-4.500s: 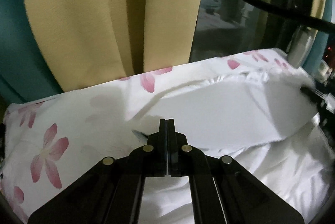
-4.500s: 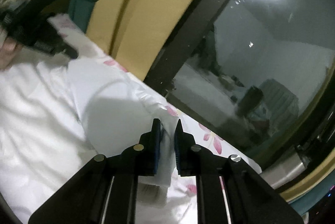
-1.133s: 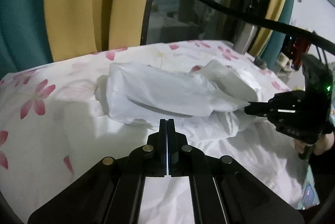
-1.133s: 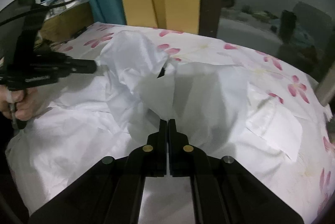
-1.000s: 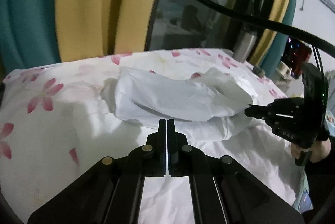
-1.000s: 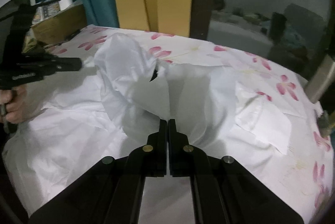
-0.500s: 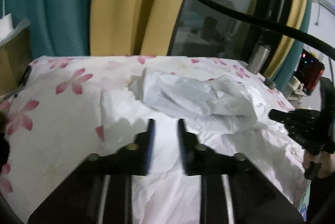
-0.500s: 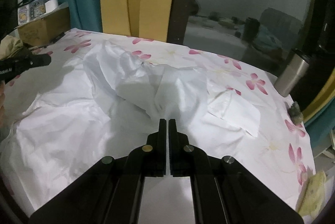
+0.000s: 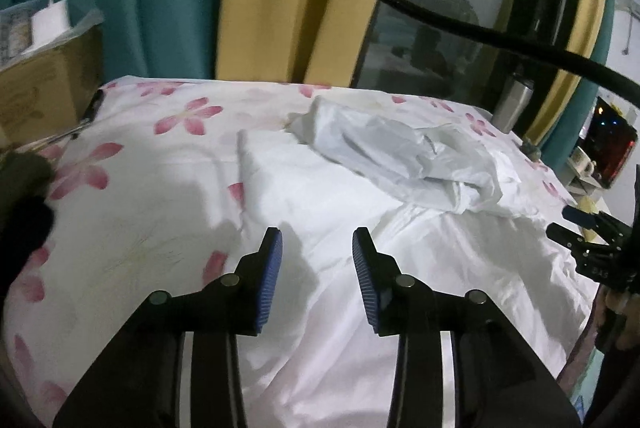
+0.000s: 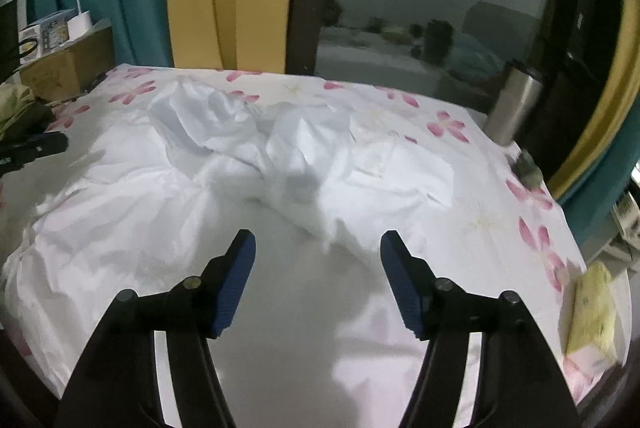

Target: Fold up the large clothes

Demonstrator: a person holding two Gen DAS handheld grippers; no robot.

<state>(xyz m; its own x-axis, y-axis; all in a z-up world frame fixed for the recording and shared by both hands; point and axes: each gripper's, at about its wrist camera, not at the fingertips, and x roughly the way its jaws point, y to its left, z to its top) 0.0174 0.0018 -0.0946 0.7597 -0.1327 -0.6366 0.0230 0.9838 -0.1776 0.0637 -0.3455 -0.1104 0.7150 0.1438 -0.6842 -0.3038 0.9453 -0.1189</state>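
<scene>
A large white garment [image 9: 400, 195] [image 10: 256, 163] lies crumpled on a bed with a flowered sheet [image 9: 132, 183] [image 10: 516, 211]; one part is thrown back over the rest in a loose heap. My left gripper [image 9: 317, 240] hovers above the near part of the cloth, jaws opening, nothing between its blue pads. My right gripper [image 10: 318, 242] hangs over the near white cloth, jaws opening wide and empty. Each view shows the other gripper at the edge: the right gripper [image 9: 592, 236] at far right, the left gripper [image 10: 32, 147] at far left.
A cardboard box [image 9: 44, 87] with a white lamp base stands left of the bed. A steel flask [image 10: 516, 103] stands at the bed's far right corner by the dark window. A yellow packet [image 10: 592, 312] lies on the bed's right edge. Olive cloth [image 10: 16, 107] lies at left.
Both grippers let go of the garment and opened; its lifted fold dropped onto the bed. Both pulled back from the heap, so more of the bed shows.
</scene>
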